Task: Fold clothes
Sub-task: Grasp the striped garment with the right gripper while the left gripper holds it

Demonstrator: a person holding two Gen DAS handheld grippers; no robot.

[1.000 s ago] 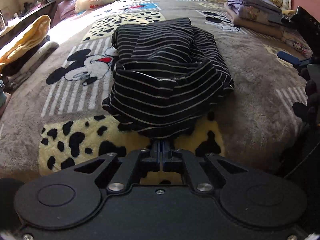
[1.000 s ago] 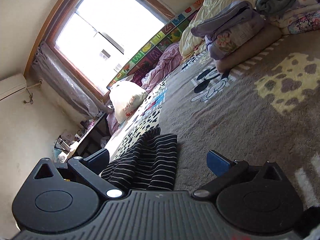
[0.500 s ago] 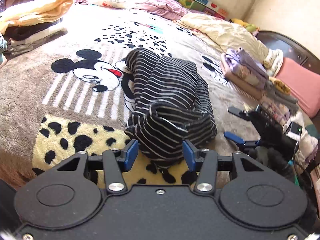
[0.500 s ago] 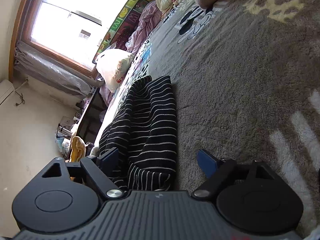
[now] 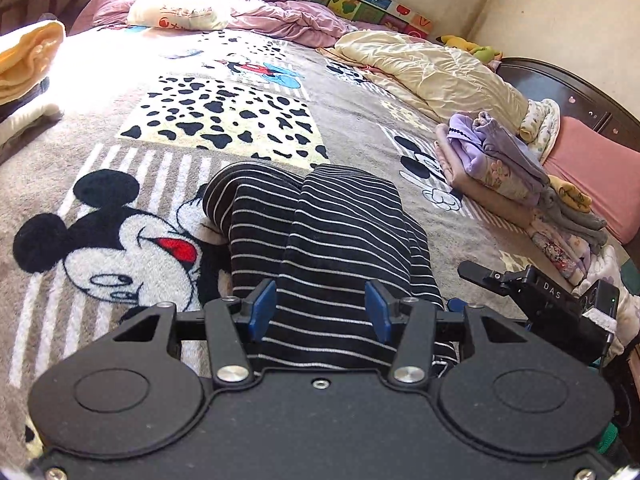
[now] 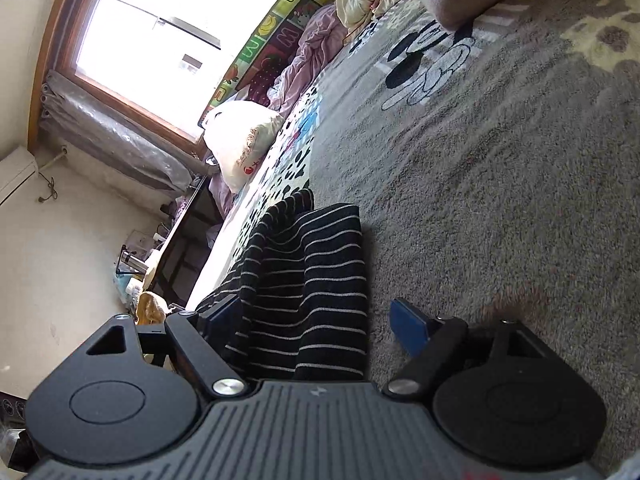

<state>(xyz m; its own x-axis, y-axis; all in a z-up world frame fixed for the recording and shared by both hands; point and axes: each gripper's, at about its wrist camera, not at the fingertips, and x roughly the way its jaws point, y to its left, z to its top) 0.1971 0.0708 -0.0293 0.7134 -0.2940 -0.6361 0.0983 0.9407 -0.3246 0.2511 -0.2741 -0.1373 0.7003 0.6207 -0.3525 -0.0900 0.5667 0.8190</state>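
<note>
The black striped garment (image 5: 320,236) is lying bunched on the bed's cartoon blanket (image 5: 120,240), near its front edge. The left hand-held gripper (image 5: 319,312) is hovering over it, blue pads spread apart, gripping nothing. The right hand-held gripper (image 6: 316,320) is likewise spread wide beside it. 1 folded clothes stack (image 5: 500,160) is sitting toward the right edge.

The striped garment (image 5: 332,236) was soft knit cloth. The blanket (image 5: 360,128) under it looked fuzzy and thick. The left gripper (image 5: 319,310) was matt black plastic with shiny metal screws. The window frame (image 6: 120,96) was brown wood.
</note>
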